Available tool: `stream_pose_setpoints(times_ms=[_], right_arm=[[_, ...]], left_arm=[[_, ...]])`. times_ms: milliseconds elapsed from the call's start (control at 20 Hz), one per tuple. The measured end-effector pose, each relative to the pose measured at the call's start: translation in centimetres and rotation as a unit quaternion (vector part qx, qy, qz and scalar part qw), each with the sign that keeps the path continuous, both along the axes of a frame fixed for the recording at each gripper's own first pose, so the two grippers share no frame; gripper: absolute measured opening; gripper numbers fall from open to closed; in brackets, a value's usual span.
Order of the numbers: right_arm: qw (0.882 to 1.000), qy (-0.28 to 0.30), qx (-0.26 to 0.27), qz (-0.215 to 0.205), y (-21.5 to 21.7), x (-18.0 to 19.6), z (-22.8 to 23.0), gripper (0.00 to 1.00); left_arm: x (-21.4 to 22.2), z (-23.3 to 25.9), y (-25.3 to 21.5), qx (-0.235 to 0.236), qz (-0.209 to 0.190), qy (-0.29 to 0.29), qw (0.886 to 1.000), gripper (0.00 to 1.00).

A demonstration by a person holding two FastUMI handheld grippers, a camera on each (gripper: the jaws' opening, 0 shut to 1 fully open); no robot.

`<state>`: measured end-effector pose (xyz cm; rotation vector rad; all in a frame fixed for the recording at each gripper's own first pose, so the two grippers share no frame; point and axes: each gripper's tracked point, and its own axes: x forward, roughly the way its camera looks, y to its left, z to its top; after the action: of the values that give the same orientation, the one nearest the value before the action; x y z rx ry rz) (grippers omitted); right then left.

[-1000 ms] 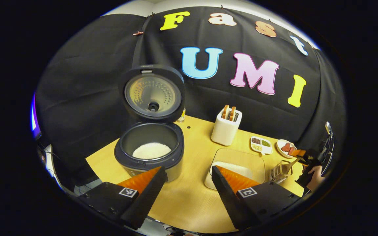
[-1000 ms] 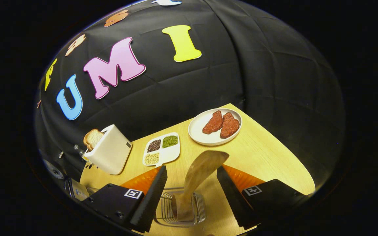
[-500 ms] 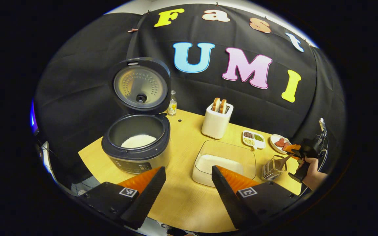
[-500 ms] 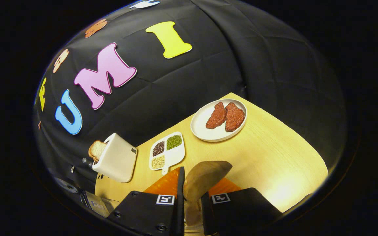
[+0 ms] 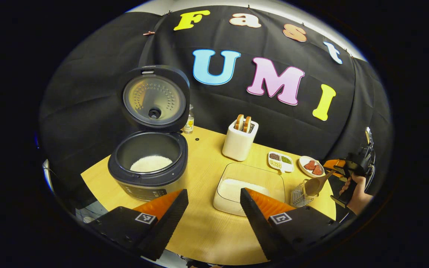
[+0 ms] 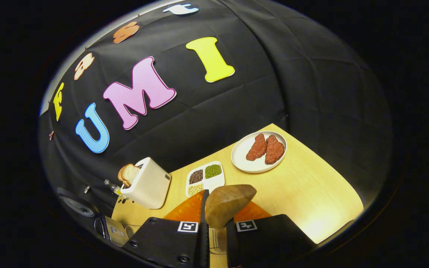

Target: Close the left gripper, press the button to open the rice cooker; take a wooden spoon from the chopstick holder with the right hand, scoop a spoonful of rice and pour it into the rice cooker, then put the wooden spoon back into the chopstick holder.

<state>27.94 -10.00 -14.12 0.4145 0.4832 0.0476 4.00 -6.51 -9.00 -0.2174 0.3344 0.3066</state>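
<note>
Over on the left of the table [image 5: 207, 230] the rice cooker [image 5: 148, 167] stands with its lid [image 5: 154, 98] swung up, a bed of white rice inside. The left gripper [image 5: 214, 208] hangs near it with its tongs spread wide, holding nothing. At the far right, a hand [image 5: 356, 193] carries the right gripper [image 6: 214, 223], whose tongs are pinching the wooden spoon [image 6: 226, 204] by its handle, bowl upward, just above the wire chopstick holder [image 5: 299, 191]. Between cooker and holder sits the clear rice container [image 5: 250, 184]; behind it, a toaster [image 5: 238, 140].
</note>
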Motion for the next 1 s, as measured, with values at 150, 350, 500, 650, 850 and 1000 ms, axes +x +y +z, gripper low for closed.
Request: stream_pose_setpoints(times_ms=[150,350,500,650,850,1000], right_arm=[[1.0,-0.012,-0.011,0.002,1.1,-1.5,2.3,0.22],[0.999,-0.021,-0.03,0.026,4.8,-3.7,4.4,0.22],[0.998,-0.034,-0.028,0.049,8.8,-4.9,6.2,0.22],[0.995,-0.049,-0.031,0.078,13.0,-5.9,7.2,0.22],[0.992,-0.052,-0.044,0.108,18.0,-6.9,6.3,0.22],[0.988,-0.021,-0.075,0.136,20.6,-7.6,2.0,0.22]], left_arm=[[-0.5,0.0,1.5,-0.003,-0.009,-0.008,1.0,0.95],[-1.7,-0.7,4.1,-0.012,-0.02,-0.014,1.0,0.95],[-2.6,-1.4,6.3,-0.019,-0.025,-0.016,0.999,0.95],[-3.5,-1.5,8.4,-0.022,-0.024,-0.019,0.999,0.95],[-4.2,-1.7,9.5,-0.034,-0.035,-0.028,0.998,0.95],[-4.0,-2.8,9.6,-0.044,-0.054,-0.023,0.997,0.95]])
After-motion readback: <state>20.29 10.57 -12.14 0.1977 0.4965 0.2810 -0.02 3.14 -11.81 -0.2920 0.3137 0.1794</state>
